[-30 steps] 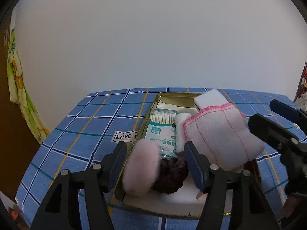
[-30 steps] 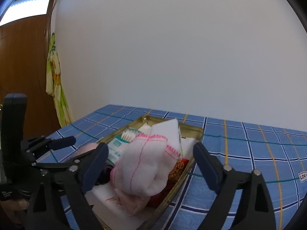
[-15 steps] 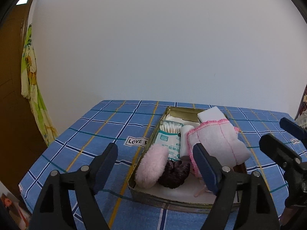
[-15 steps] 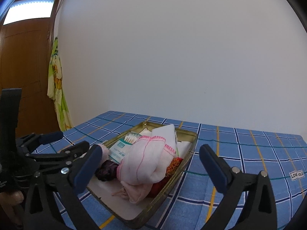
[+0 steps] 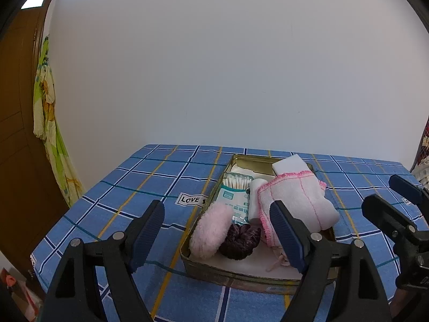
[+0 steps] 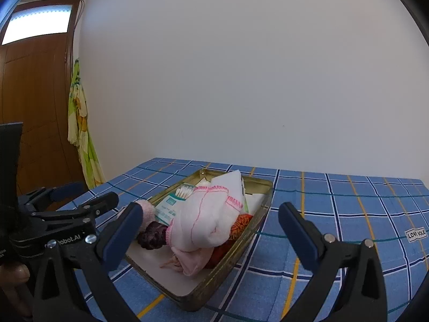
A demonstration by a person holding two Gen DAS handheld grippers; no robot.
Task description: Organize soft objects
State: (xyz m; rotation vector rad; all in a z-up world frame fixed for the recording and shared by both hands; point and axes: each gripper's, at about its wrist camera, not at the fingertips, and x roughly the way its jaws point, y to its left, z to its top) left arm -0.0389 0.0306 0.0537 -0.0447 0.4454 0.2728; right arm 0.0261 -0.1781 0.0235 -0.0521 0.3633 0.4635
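1. Table under a blue checked cloth (image 5: 150,185), white "LOVE" label patches on it. White wall behind, wooden door at far left.
2. Gold metal tin (image 5: 241,275), long rectangular tray, sits on the cloth mid-table. All the soft items are inside it.
3. Left gripper (image 5: 218,237): jaws spread wide, nothing between the pads, held short of the tin's near end and above the cloth.
4. Right gripper (image 6: 209,230): jaws spread to full width, empty, hanging in front of the tin. Not touching anything.
5. Pink-trimmed white towel (image 5: 297,201), folded bundle, largest item in the tin, on its right side, lying on top of other items.
6. White sponge block (image 5: 289,164) at the far right end, propped behind the towel.
7. Pink fluffy puff (image 5: 210,232) at the near left wall of the tin.
8. Cotton swab pack (image 5: 234,193) left side, behind the puff.
9. Dark maroon scrunchie (image 5: 241,240) near end, touching the puff.
10. Orange patterned cloth (image 6: 240,222) under the towel, only an edge visible.
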